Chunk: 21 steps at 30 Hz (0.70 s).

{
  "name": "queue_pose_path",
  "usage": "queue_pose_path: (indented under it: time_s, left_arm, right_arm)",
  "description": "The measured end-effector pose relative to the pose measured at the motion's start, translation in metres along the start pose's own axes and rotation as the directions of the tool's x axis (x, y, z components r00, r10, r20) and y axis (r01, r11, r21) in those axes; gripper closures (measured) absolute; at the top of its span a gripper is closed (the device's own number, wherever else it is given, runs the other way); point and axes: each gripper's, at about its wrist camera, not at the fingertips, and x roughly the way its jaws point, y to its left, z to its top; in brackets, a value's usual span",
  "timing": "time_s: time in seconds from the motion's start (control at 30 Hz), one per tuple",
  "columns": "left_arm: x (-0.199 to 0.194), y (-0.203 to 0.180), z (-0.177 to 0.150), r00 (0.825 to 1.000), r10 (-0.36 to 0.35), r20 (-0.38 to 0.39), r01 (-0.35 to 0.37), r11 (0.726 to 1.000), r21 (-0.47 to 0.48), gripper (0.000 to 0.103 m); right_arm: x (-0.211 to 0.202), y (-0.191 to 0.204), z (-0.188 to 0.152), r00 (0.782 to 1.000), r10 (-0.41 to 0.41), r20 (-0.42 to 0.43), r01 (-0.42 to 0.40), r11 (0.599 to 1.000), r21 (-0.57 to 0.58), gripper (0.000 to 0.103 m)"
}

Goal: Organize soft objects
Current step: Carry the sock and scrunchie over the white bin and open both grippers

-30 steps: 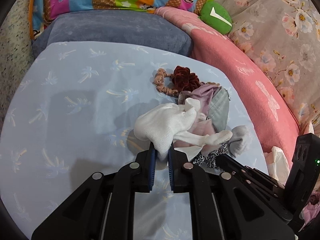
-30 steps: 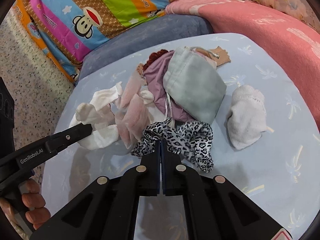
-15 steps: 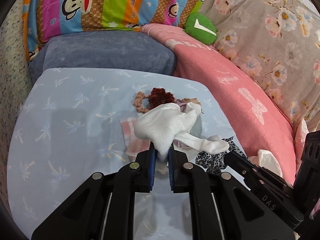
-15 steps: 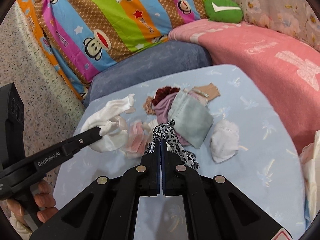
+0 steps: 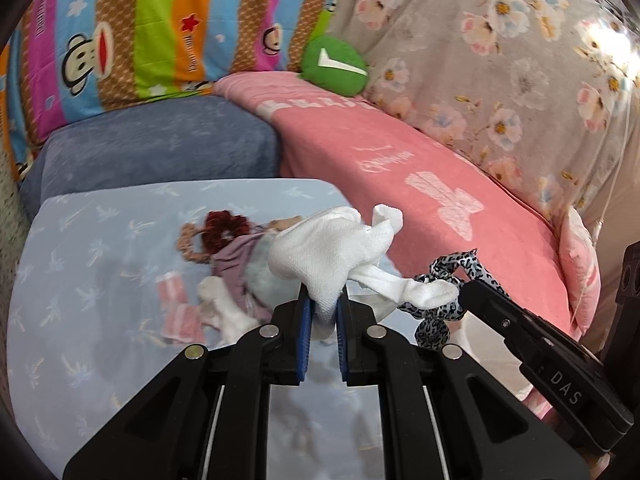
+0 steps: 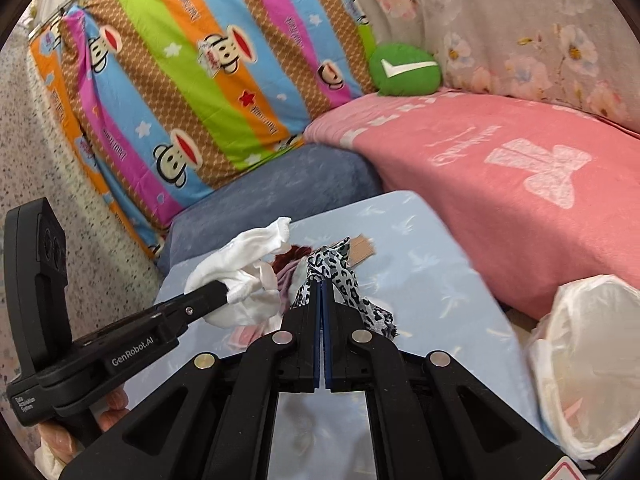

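Left gripper (image 5: pixel 322 312) clamps the white knitted sock bundle (image 5: pixel 324 258), frame centre. Right gripper (image 6: pixel 322 300) pinches the leopard-print fabric scrunchie (image 6: pixel 340 276), centre. Both items light and limp; grip bunched folds.

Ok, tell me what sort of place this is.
Most likely a bedroom, on a bed: a striped cartoon-monkey pillow leans at the back, a pink towelling blanket lies alongside, and small garments are heaped on a pale blue palm-print sheet.
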Motion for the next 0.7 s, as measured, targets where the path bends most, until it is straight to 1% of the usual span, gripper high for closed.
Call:
queue_pose_path:
  time_s: [0.17,0.33,0.5,0.7]
  left_arm:
    - [0.007,-0.044,-0.001,0.999,-0.054,-0.007,0.054,0.996,0.068,0.092]
    - [0.018,-0.086,-0.006,0.994,-0.106,-0.028,0.108,0.986,0.124,0.092]
    - [0.030,-0.130,-0.013,0.987,-0.146,-0.062,0.155,0.970,0.185,0.092]
    - [0.042,-0.173,-0.024,0.979,-0.175,-0.104,0.196,0.948,0.249,0.092]
  right_arm:
    - [-0.032,-0.037,0.006,0.998,-0.045,0.047,0.043,0.998,0.042,0.102]
    - [-0.064,-0.079,0.006,0.992,-0.095,0.083,0.088,0.992,0.088,0.102]
    - [-0.091,-0.121,0.001,0.983,-0.148,0.106,0.132,0.981,0.145,0.102]
    - [-0.115,-0.165,-0.008,0.976,-0.193,0.106,0.168,0.964,0.207,0.102]
